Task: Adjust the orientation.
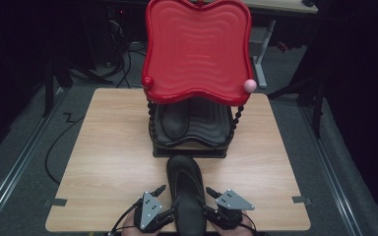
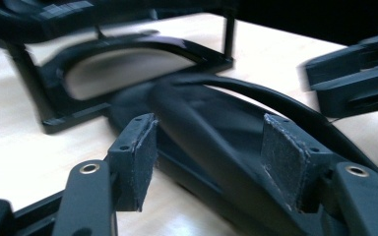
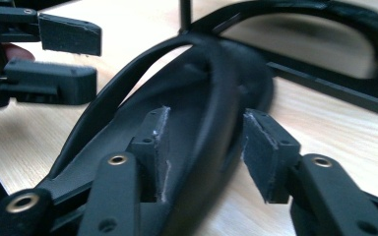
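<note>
Black shoe [image 1: 186,189] lies on counter [image 1: 108,162] before rack [image 1: 189,142]. My left gripper [image 1: 166,201] and right gripper [image 1: 205,200] flank heel, jaws apart, pads clear. Grip both rims evenly before lifting.

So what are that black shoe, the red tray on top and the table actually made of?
The shoe looks like soft leather or a leather-like synthetic: smooth black with a dull sheen along its rim. The red tray seems to be moulded plastic, since it is glossy with rippled ridges and bright highlights on its edge. The table looks like wood or a wood-look laminate: pale, matte, with a fine grain pattern.
</note>
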